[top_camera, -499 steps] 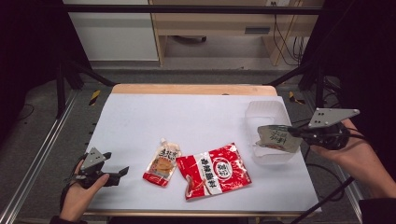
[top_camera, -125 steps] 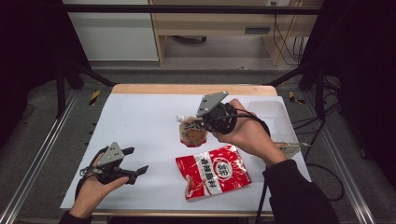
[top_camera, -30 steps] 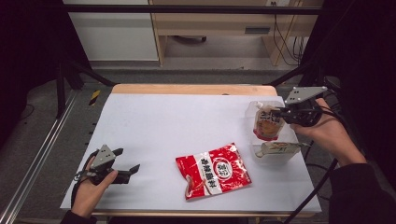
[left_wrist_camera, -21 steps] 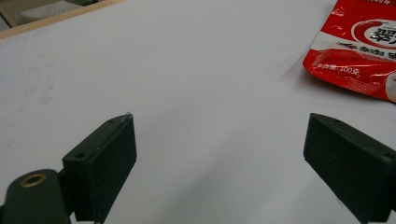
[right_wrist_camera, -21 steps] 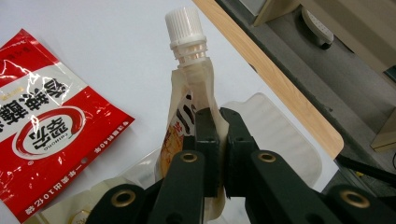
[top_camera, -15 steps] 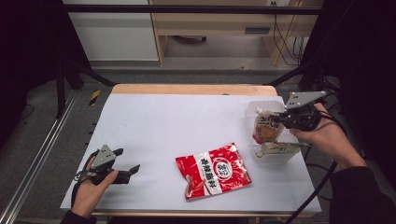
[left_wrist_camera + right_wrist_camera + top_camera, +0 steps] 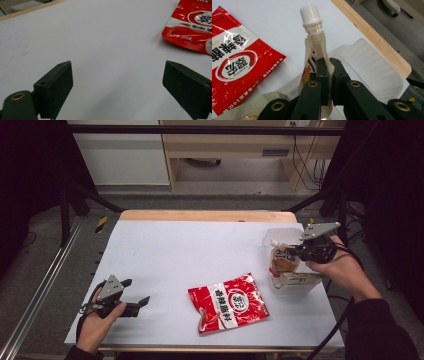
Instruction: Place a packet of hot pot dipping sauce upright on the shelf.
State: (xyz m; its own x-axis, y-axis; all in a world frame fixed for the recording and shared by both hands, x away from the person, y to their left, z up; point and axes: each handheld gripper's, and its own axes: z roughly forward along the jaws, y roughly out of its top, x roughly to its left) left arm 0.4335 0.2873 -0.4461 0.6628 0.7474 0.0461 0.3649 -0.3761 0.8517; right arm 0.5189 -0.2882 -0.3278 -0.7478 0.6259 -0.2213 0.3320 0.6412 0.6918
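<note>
Your tabletop (image 7: 200,245) is the biggest thing here, white all over with a wooden strip along its far edge. On it, near the front and a little right of centre, lies the red bag (image 7: 228,302), flat, well apart from both of your hands; its corner also shows at the top right of the left gripper view (image 7: 192,25). At the right edge sits the clear tray (image 7: 272,236), with a pale packet (image 7: 299,280) lying in its near end. Your right hand-held gripper (image 7: 294,253) hangs over that tray with its jaws pinched on the spouted pouch (image 7: 283,261); in the right gripper view the pouch (image 7: 312,53) stands upright between the jaws, white cap up, above the tray (image 7: 372,72). Your left hand-held gripper (image 7: 137,294) rests low at the front left corner, its jaws spread wide over bare tabletop, holding nothing.
</note>
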